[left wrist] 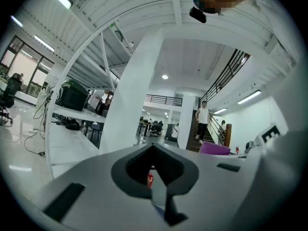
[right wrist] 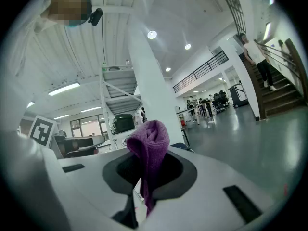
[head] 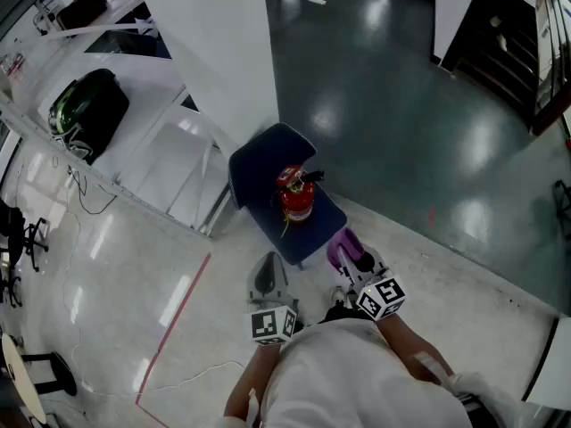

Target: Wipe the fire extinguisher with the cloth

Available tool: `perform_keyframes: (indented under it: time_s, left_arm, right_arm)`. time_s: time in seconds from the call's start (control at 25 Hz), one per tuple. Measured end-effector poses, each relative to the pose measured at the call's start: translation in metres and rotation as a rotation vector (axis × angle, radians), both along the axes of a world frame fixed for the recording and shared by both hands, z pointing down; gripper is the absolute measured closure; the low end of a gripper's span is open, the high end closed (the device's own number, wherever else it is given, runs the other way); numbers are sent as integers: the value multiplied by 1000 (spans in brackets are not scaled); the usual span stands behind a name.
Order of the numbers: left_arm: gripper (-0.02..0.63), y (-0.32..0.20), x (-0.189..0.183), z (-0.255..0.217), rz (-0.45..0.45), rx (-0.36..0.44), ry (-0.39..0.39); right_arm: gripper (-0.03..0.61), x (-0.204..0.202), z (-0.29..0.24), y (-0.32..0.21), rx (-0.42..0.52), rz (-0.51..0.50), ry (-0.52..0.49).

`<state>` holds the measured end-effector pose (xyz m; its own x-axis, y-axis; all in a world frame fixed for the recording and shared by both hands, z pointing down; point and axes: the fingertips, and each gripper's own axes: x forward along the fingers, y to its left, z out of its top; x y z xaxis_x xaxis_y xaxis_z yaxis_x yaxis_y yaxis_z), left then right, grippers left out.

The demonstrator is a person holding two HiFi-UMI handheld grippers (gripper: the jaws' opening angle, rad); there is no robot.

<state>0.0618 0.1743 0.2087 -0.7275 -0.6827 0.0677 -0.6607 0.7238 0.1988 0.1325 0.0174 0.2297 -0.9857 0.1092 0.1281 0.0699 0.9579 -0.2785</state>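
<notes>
- I see the red fire extinguisher [head: 296, 196] standing upright about the middle of a dark blue chair seat [head: 254, 168]. Its black handle and nozzle point toward the seat's right edge.
- The chair stands on the floor at the foot of a white column [head: 214, 43], where the pale glossy floor meets a darker one.
- My right gripper [head: 350, 250] is clamped on the purple cloth [right wrist: 150, 138]. In the right gripper view the cloth bunches up out of the closed jaws and a strip of it hangs down between them.
- In the head view that gripper and its cloth sit just at the near edge of the seat, close to the extinguisher but apart from it.
- My left gripper [head: 266, 273] has its jaws together with nothing held. Through their notch in the left gripper view I catch a sliver of red, the extinguisher.
- It hovers over the pale floor just off the seat's near corner, beside the right gripper and not touching the chair.
- A red line of tape [head: 178, 306] runs across the pale floor to my left.
- A dark, green-trimmed bag [head: 89, 110] lies on a white table [head: 152, 96] at the far left.
- A person [left wrist: 203, 117] is on the staircase in the background.
</notes>
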Motion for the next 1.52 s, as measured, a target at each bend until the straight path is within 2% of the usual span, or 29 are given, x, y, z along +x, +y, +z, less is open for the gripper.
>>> perform_keyframes:
  time_s: [0.64, 0.76, 0.88, 1.08, 1.52]
  left_arm:
    - [607, 1, -1, 2, 3, -6, 8]
    - [608, -2, -2, 2, 5, -7, 10]
    - [607, -7, -5, 2, 1, -11, 11]
    - [607, -11, -10, 4, -19, -22, 8]
    - [608, -21, -33, 8, -18, -32, 10]
  right_arm:
    - [523, -1, 4, -1, -8, -1, -1]
    - [525, -3, 7, -8, -2, 25, 11]
    - [525, -11, 18, -27, 47, 84, 67]
    - [524, -48, 45, -70, 85, 152, 130]
    - [525, -170, 99, -122, 143, 256, 188]
